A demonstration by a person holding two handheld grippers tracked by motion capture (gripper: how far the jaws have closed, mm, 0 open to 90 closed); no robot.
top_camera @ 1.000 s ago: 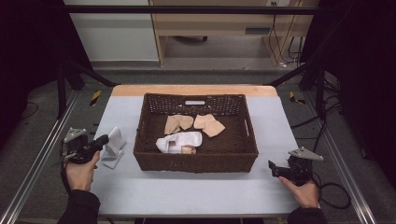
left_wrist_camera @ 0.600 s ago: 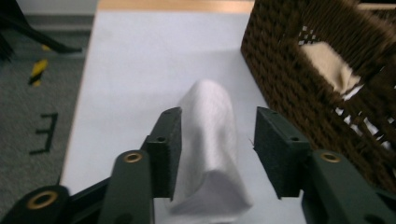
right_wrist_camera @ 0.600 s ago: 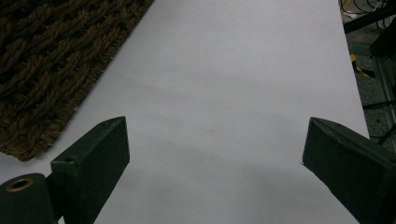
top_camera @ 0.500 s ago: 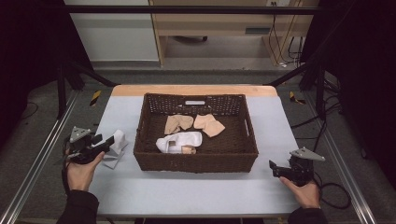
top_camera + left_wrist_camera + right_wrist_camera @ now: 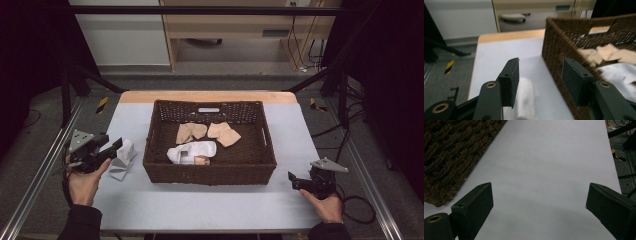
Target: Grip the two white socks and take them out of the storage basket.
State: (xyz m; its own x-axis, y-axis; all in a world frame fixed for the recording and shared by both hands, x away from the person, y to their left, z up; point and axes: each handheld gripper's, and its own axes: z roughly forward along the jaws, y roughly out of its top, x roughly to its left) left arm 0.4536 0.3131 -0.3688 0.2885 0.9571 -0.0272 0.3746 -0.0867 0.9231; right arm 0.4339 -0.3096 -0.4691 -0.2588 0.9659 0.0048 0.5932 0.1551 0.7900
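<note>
My left gripper (image 5: 118, 145) jaws had just been opening, nothing pinched; white sock (image 5: 123, 158) lay under them at left of frame, beside wicker basket (image 5: 210, 172), released outside. My right gripper (image 5: 293, 181) gaped wide, idle at lower right.

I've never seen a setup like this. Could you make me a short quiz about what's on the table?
1. True or false: the white folded cloth outside the dark brown woven wicker basket lies at its left.
2. Which gripper is nearest that cloth? A) left gripper B) right gripper
3. What colours are the cloths inside the basket?

Key:
1. True.
2. A.
3. Two tan cloths and one white cloth.
</note>
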